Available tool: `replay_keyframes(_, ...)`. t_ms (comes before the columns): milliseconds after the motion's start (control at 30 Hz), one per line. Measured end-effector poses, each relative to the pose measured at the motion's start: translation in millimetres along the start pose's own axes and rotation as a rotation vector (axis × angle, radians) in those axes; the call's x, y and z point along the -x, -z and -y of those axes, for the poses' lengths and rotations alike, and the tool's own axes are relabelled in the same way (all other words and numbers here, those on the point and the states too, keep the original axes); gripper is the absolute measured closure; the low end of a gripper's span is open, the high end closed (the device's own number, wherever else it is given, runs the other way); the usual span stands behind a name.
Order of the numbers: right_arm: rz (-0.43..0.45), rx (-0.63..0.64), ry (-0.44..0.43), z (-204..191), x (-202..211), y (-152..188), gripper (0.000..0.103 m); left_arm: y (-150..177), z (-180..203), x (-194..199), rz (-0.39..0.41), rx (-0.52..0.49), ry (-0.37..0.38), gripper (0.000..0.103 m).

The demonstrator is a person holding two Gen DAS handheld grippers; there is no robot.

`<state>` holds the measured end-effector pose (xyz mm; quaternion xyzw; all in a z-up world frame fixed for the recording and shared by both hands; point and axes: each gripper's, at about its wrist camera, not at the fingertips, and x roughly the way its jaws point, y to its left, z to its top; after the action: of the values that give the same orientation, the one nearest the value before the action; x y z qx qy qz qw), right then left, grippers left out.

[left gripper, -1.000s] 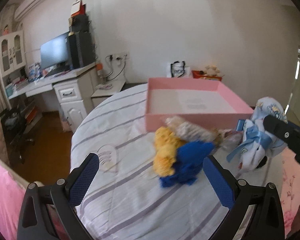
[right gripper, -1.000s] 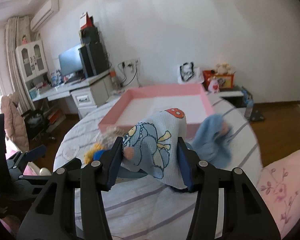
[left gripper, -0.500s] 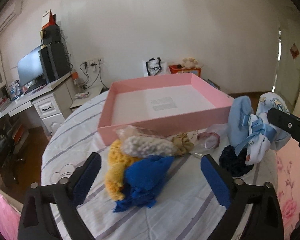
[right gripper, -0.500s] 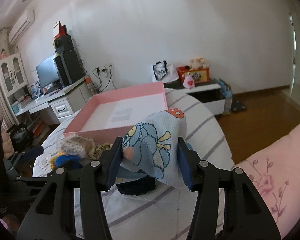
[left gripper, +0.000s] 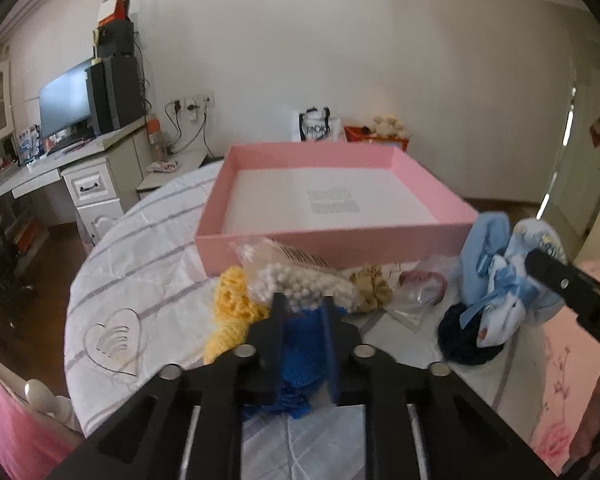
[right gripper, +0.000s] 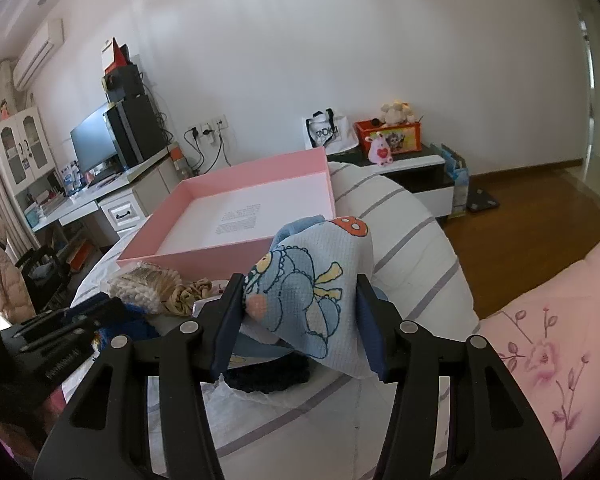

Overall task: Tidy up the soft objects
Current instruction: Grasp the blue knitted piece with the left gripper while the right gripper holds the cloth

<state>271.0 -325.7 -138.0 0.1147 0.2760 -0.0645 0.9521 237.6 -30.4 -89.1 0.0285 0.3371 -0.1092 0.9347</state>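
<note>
- Left gripper [left gripper: 302, 322]: jaws were spread wide half a second ago, now clamped on the blue knit piece [left gripper: 300, 356], which bunches between the pads and spills out below them.
- Right gripper [right gripper: 300, 312]: no change, still pinching the dinosaur-print cloth [right gripper: 306, 300] (white waffle weave, blue cartoon dino, red mushroom at the top corner); the cloth is folded into a peak and held up off the table.
- Just beside the blue knit on its left, touching it: yellow crochet piece [left gripper: 230, 320], lying on the striped tablecloth [left gripper: 140, 264].
- Directly ahead of the left fingertips: clear bag of white pom-poms [left gripper: 300, 280], barcode label up, leaning against the front wall of the pink box [left gripper: 332, 248].
- To the right of the bag: tan scrunchie [left gripper: 370, 290], then a clear pouch with a pink item [left gripper: 420, 292] (contents blurred).
- Under the held cloth sits a dark navy knit item [right gripper: 268, 376]; a light blue fabric piece [left gripper: 484, 256] stands near the box's right front corner.
- Pink box interior is white with a printed text patch, nothing soft inside it.
- View shift since the earlier frame: left camera is closer to the pile.
</note>
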Motion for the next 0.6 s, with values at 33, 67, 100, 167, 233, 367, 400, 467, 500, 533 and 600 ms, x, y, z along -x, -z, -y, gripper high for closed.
replay_keyframes(33,0.003,-0.001,-0.003,-1,2,-1,0.053,0,-2,5,0.011,0.005,0.001,0.096)
replay_keyframes(67,0.006,-0.001,-0.007,-3,4,-1,0.053,-1,-4,10,0.021,0.008,0.001,0.096)
replay_keyframes(100,0.008,0.000,-0.010,-4,5,-2,0.053,-2,-6,15,0.030,0.009,0.000,0.097)
replay_keyframes(167,0.015,0.007,-0.015,-7,8,-2,0.053,-1,-7,24,0.045,0.002,0.003,0.097)
replay_keyframes(233,0.017,0.018,-0.015,-11,10,-2,0.053,3,-9,35,0.054,-0.009,-0.002,0.096)
replay_keyframes(367,0.008,0.036,-0.026,-18,11,-1,0.053,15,-6,26,0.012,-0.042,-0.047,0.088)
replay_keyframes(400,0.006,0.040,-0.027,-20,11,-1,0.053,19,-4,23,0.000,-0.051,-0.048,0.086)
replay_keyframes(467,-0.002,0.047,-0.025,-22,9,0,0.053,22,-3,23,0.003,-0.063,-0.032,0.070)
replay_keyframes(500,-0.004,0.046,-0.027,-22,8,0,0.053,22,-1,23,0.005,-0.069,-0.022,0.050)
replay_keyframes(533,-0.006,0.044,-0.032,-23,7,1,0.053,22,1,22,0.000,-0.079,-0.010,0.041)
replay_keyframes(600,-0.009,0.042,-0.034,-22,6,2,0.053,24,6,13,-0.026,-0.100,0.010,0.040)
